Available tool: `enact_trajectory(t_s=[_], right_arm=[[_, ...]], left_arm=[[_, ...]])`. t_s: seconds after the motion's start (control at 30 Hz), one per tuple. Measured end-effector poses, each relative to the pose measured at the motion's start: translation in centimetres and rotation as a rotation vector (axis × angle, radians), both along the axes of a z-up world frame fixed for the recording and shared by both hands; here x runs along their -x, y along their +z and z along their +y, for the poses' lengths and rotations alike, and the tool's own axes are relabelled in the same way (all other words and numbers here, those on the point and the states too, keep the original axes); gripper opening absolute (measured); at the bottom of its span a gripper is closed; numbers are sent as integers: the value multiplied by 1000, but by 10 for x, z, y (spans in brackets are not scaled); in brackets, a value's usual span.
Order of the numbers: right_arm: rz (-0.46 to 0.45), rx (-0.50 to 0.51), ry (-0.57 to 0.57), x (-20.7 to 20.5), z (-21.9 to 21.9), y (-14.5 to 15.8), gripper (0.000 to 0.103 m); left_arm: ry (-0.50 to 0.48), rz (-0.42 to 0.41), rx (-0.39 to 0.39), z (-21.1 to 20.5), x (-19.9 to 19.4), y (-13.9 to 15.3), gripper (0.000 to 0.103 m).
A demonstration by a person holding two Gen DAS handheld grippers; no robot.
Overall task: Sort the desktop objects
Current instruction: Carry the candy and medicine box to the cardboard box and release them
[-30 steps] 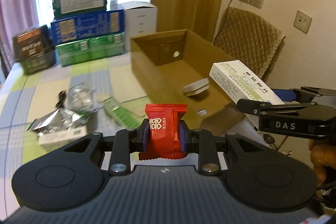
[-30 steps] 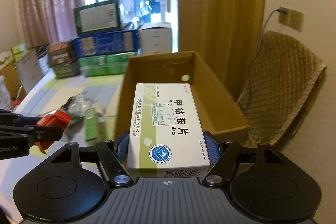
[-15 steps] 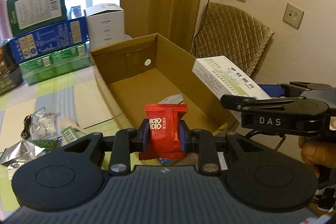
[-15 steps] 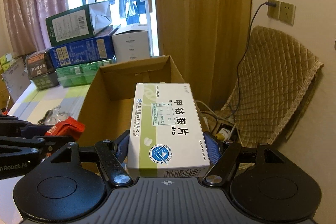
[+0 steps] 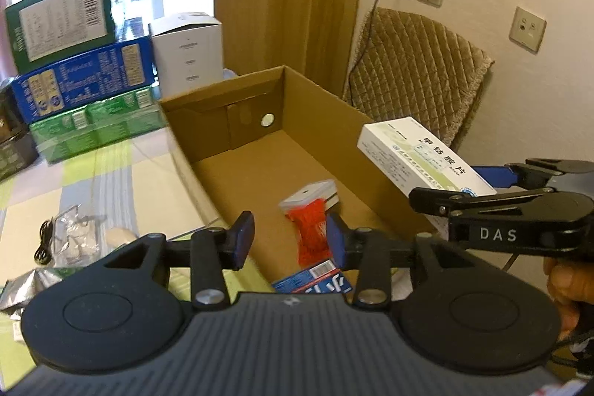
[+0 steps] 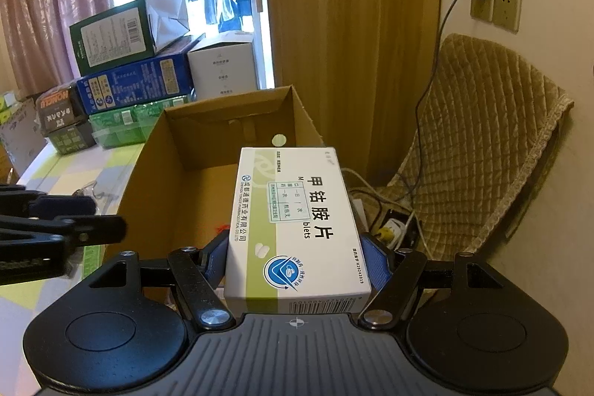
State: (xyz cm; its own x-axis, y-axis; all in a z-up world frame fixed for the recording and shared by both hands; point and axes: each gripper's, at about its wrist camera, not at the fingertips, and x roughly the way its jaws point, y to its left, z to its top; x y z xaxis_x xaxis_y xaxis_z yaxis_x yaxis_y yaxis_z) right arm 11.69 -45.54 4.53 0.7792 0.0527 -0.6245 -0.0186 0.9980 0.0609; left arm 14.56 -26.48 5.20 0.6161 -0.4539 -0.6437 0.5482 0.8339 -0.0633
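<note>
Over the open cardboard box (image 5: 297, 151), the left gripper (image 5: 290, 239) hangs with its blue-padded jaws spread wide and nothing between them. Below that gap, on the box floor, a red packet (image 5: 310, 232) shows blurred, lying by a clear bag with a white header (image 5: 310, 193); whether the packet is at rest cannot be told. A blue carton with a barcode (image 5: 315, 281) lies at the near end of the box.

To the right, the right gripper (image 6: 295, 260) is closed firmly on a white and green medicine box (image 6: 297, 221), clamping its long sides near the barcode end. The box lid reads "甲钴胺片", the fragment "blets", and a round blue logo; smaller print runs along its left edge. It is held level above the near right corner of the cardboard box. "DAS" is printed on the right gripper's side as seen from the left wrist camera.

Far left on the checked tablecloth (image 5: 111, 180), stacked cartons stand: a dark green one (image 5: 61, 15) on a blue one (image 5: 85, 82) on green packs (image 5: 92, 125), with a white box (image 5: 187, 49) beside them. Foil sachets (image 5: 70, 240) lie nearer.
</note>
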Motion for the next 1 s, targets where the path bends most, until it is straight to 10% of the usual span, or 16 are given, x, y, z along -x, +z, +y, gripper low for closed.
enact_trajectory(t_s=[0.5, 1.0], right_arm=[[-15, -30, 68, -40, 23, 7, 69], [-24, -93, 24, 40, 33, 13, 76]], left_arm=[[82, 10, 39, 47, 9, 4, 37], [167, 35, 55, 105, 41, 0, 42]])
